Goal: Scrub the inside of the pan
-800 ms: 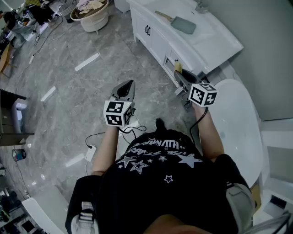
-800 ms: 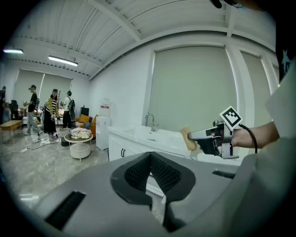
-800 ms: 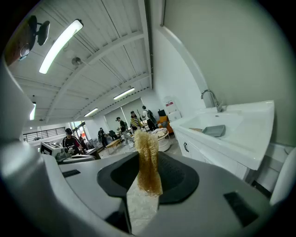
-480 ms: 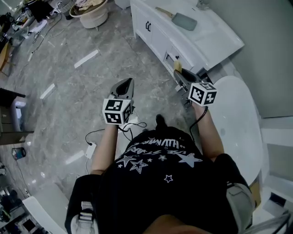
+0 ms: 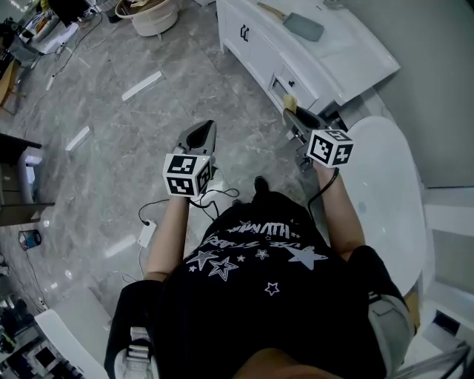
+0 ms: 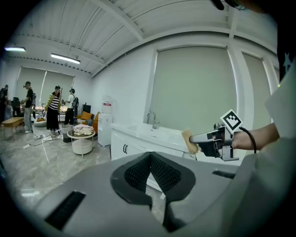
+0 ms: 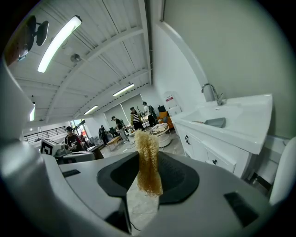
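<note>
The grey square pan [image 5: 302, 27] with a wooden handle lies on the white counter [image 5: 355, 55] ahead, and it also shows as the pan [image 7: 214, 122] in the right gripper view. My right gripper [image 5: 298, 121] is shut on a yellow loofah sponge [image 7: 147, 152], which stands upright between its jaws and is held in the air short of the counter. My left gripper [image 5: 200, 141] is shut with nothing in it, over the floor to the left. In the left gripper view the right gripper [image 6: 210, 140] and the sponge [image 6: 188, 141] appear at the right.
A white cabinet [image 5: 255, 55] with drawers carries the counter, sink and faucet [image 7: 210, 92]. A white rounded tub [image 5: 385, 192] lies at my right. A cable and power strip [image 5: 148, 235] lie on the marble floor. People [image 6: 54, 109] stand far off, near a round basket [image 5: 148, 15].
Both grippers have edged slightly forward toward the counter. The sponge stays in the right gripper and the left stays shut.
</note>
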Tool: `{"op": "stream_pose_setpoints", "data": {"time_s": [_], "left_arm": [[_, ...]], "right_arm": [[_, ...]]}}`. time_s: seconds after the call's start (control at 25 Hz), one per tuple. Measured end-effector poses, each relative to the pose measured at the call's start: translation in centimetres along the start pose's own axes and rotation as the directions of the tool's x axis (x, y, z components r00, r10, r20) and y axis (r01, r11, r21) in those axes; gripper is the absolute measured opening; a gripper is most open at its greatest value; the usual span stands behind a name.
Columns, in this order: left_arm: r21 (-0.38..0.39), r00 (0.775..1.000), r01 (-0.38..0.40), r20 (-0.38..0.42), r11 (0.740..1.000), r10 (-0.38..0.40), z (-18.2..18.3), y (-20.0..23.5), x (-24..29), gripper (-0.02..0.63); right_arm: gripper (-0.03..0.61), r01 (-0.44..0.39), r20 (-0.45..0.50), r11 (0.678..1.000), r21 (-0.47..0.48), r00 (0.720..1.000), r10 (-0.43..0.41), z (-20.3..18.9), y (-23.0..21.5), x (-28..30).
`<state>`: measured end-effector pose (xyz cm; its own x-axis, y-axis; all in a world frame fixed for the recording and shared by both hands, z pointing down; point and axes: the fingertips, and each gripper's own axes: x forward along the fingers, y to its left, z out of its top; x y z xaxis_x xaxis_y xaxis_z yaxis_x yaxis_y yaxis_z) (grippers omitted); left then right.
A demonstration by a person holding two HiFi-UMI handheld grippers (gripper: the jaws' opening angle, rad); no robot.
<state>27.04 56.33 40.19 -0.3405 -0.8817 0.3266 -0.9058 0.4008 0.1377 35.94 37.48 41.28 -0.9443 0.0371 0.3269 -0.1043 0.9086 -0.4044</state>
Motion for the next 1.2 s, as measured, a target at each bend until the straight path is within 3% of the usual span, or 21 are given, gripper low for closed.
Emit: {"op": "stream_pose_setpoints", "data": {"time_s": [0.32,0.6,0.8,1.2], "left_arm": [[-0.032,0.999,-0.035,-0.023,0.999,0.034,-1.4,1.7,-0.5,0.008],[-0.026,0.998,-0.041,-0.055,0.999,0.04,-1.3,2.9,3.5,0.008],[-0.039,0.997,-0.058,-0.06,0.998,0.055,1.0,5.6,9.5,0.008],[-0.032,0.996,-0.019,-0.088,0.999,0.016,6.7,8.6,24.5,0.008]], "right_arm": [[0.136,-0.001,0.005,0.998,0.067,1.0,0.001,-0.3,-1.3,0.9],[0.138,-0.005,-0.012,0.998,0.069,1.0,0.006,0.8,-5.2,4.5],[0.138,0.007,0.025,0.992,0.129,1.0,-0.01,4.1,-10.5,9.1],[0.14,0.021,0.019,0.989,0.143,1.0,-0.024,11.8,-21.0,17.7]]}}
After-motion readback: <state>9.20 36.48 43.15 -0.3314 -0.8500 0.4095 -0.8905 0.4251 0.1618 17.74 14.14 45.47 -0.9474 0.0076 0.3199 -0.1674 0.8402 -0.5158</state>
